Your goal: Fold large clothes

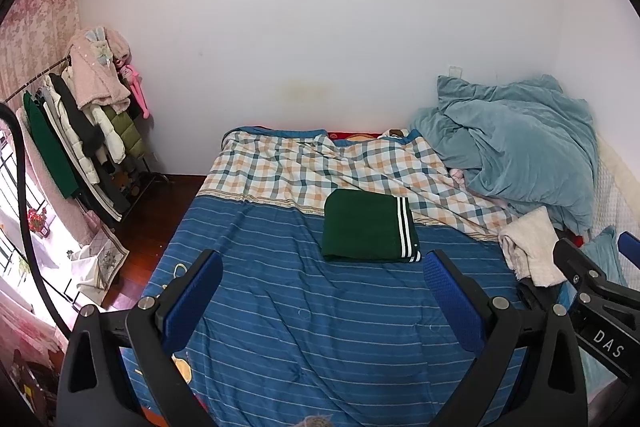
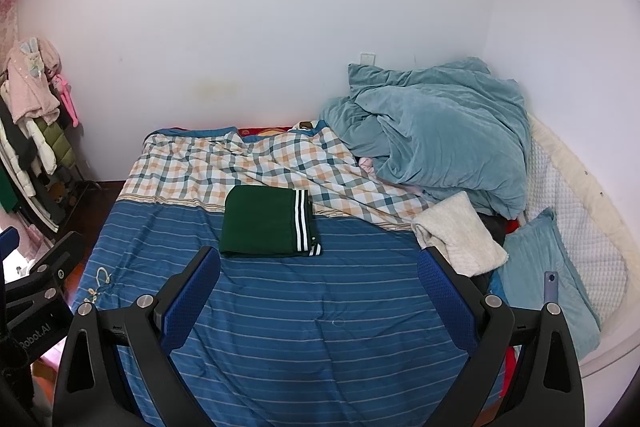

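Observation:
A dark green garment with white stripes (image 1: 370,225) lies folded into a neat rectangle on the blue striped bedspread (image 1: 312,327); it also shows in the right wrist view (image 2: 268,221). My left gripper (image 1: 322,269) is open and empty, held above the bed, short of the garment. My right gripper (image 2: 318,265) is open and empty too, just short of the garment and a little right of it. The right gripper's body shows at the right edge of the left wrist view (image 1: 592,291).
A crumpled teal duvet (image 2: 436,131) fills the bed's far right corner. A white towel (image 2: 460,235) and a teal pillow (image 2: 544,267) lie at the right. A checked blanket (image 2: 248,163) covers the far part. A loaded clothes rack (image 1: 80,131) stands on the left.

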Action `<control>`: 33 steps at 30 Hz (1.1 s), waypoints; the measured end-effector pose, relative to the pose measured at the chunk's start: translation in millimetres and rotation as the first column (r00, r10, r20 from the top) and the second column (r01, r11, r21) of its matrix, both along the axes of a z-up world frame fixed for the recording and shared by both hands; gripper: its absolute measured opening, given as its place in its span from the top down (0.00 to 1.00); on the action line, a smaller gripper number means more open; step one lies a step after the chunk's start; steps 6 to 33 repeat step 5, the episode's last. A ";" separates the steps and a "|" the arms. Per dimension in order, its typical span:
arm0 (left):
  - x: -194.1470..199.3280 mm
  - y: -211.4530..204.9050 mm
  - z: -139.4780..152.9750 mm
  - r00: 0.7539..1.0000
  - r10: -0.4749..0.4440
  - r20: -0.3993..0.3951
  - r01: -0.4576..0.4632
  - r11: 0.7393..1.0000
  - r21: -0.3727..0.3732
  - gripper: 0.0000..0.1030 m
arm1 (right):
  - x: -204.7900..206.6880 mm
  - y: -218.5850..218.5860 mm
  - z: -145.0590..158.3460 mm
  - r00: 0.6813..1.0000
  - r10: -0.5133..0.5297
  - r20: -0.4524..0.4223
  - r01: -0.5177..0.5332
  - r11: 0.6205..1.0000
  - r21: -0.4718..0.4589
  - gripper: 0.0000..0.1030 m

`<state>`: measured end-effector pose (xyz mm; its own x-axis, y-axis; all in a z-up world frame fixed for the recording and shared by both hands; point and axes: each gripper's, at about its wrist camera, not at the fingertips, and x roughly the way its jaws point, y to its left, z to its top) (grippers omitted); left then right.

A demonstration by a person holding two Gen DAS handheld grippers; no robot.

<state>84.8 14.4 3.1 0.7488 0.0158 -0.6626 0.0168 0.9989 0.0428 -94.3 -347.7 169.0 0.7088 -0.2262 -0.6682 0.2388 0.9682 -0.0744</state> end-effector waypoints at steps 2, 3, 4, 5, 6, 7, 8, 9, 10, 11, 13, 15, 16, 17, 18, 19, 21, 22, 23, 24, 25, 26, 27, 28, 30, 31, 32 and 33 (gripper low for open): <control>-0.6 2.6 0.5 1.000 0.003 0.001 -0.003 1.000 -0.002 0.00 | 0.8 2.4 1.1 1.000 0.000 0.001 0.000 1.000 -0.001 0.03; -1.2 2.3 1.4 1.000 0.010 0.003 -0.010 1.000 0.003 0.00 | 0.3 2.9 1.0 1.000 -0.001 0.000 0.001 1.000 -0.002 0.03; -1.5 2.6 1.9 1.000 0.008 0.004 -0.008 1.000 0.000 0.00 | -1.4 3.2 1.0 1.000 -0.002 0.000 0.002 1.000 0.000 0.03; -1.3 3.5 1.2 1.000 0.007 0.002 -0.007 1.000 -0.003 0.00 | -3.0 3.7 1.2 1.000 -0.003 0.001 0.003 1.000 0.001 0.03; -1.3 3.5 1.2 1.000 0.007 0.002 -0.007 1.000 -0.003 0.00 | -3.0 3.7 1.2 1.000 -0.003 0.001 0.003 1.000 0.001 0.03; -1.3 3.5 1.2 1.000 0.007 0.002 -0.007 1.000 -0.003 0.00 | -3.0 3.7 1.2 1.000 -0.003 0.001 0.003 1.000 0.001 0.03; -1.3 3.5 1.2 1.000 0.007 0.002 -0.007 1.000 -0.003 0.00 | -3.0 3.7 1.2 1.000 -0.003 0.001 0.003 1.000 0.001 0.03; -1.3 3.5 1.2 1.000 0.007 0.002 -0.007 1.000 -0.003 0.00 | -3.0 3.7 1.2 1.000 -0.003 0.001 0.003 1.000 0.001 0.03; -1.3 3.5 1.2 1.000 0.007 0.002 -0.007 1.000 -0.003 0.00 | -3.0 3.7 1.2 1.000 -0.003 0.001 0.003 1.000 0.001 0.03; -1.3 3.5 1.2 1.000 0.007 0.002 -0.007 1.000 -0.003 0.00 | -3.0 3.7 1.2 1.000 -0.003 0.001 0.003 1.000 0.001 0.03; -1.3 3.5 1.2 1.000 0.007 0.002 -0.007 1.000 -0.003 0.00 | -3.0 3.7 1.2 1.000 -0.003 0.001 0.003 1.000 0.001 0.03; -1.3 3.5 1.2 1.000 0.007 0.002 -0.007 1.000 -0.003 0.00 | -3.0 3.7 1.2 1.000 -0.003 0.001 0.003 1.000 0.001 0.03; -1.3 3.5 1.2 1.000 0.007 0.002 -0.007 1.000 -0.003 0.00 | -3.0 3.7 1.2 1.000 -0.003 0.001 0.003 1.000 0.001 0.03; -1.3 3.5 1.2 1.000 0.007 0.002 -0.007 1.000 -0.003 0.00 | -3.0 3.7 1.2 1.000 -0.003 0.001 0.003 1.000 0.001 0.03; -1.3 3.5 1.2 1.000 0.007 0.002 -0.007 1.000 -0.003 0.00 | -3.0 3.7 1.2 1.000 -0.003 0.001 0.003 1.000 0.001 0.03; -1.3 3.5 1.2 1.000 0.007 0.002 -0.007 1.000 -0.003 0.00 | -3.0 3.7 1.2 1.000 -0.003 0.001 0.003 1.000 0.001 0.03; -1.3 3.5 1.2 1.000 0.007 0.002 -0.007 1.000 -0.003 0.00 | -3.0 3.7 1.2 1.000 -0.003 0.001 0.003 1.000 0.001 0.03; -1.3 3.5 1.2 1.000 0.007 0.002 -0.007 1.000 -0.003 0.00 | -3.0 3.7 1.2 1.000 -0.003 0.001 0.003 1.000 0.001 0.03; -1.3 3.5 1.2 1.000 0.007 0.002 -0.007 1.000 -0.003 0.00 | -3.0 3.7 1.2 1.000 -0.003 0.001 0.003 1.000 0.001 0.03; -1.3 3.5 1.2 1.000 0.007 0.002 -0.007 1.000 -0.003 0.00 | -3.0 3.7 1.2 1.000 -0.003 0.001 0.003 1.000 0.001 0.03; -1.3 3.5 1.2 1.000 0.007 0.002 -0.007 1.000 -0.003 0.00 | -3.0 3.7 1.2 1.000 -0.003 0.001 0.003 1.000 0.001 0.03; -1.3 3.5 1.2 1.000 0.007 0.002 -0.007 1.000 -0.003 0.00 | -3.0 3.7 1.2 1.000 -0.003 0.001 0.003 1.000 0.001 0.03; -1.3 3.5 1.2 1.000 0.007 0.002 -0.007 1.000 -0.003 0.00 | -3.0 3.7 1.2 1.000 -0.003 0.001 0.003 1.000 0.001 0.03; -1.3 3.5 1.2 1.000 0.007 0.002 -0.007 1.000 -0.003 0.00 | -3.0 3.7 1.2 1.000 -0.003 0.001 0.003 1.000 0.001 0.03; -1.3 3.5 1.2 1.000 0.007 0.002 -0.007 1.000 -0.003 0.00 | -3.0 3.7 1.2 1.000 -0.003 0.001 0.003 1.000 0.001 0.03; -1.3 3.5 1.2 1.000 0.007 0.002 -0.007 1.000 -0.003 0.00 | -3.0 3.7 1.2 1.000 -0.003 0.001 0.003 1.000 0.001 0.03; -1.3 3.5 1.2 1.000 0.007 0.002 -0.007 1.000 -0.003 0.00 | -3.0 3.7 1.2 1.000 -0.003 0.001 0.003 1.000 0.001 0.03; -1.3 3.5 1.2 1.000 0.007 0.002 -0.007 1.000 -0.003 0.00 | -3.0 3.7 1.2 1.000 -0.003 0.001 0.003 1.000 0.001 0.03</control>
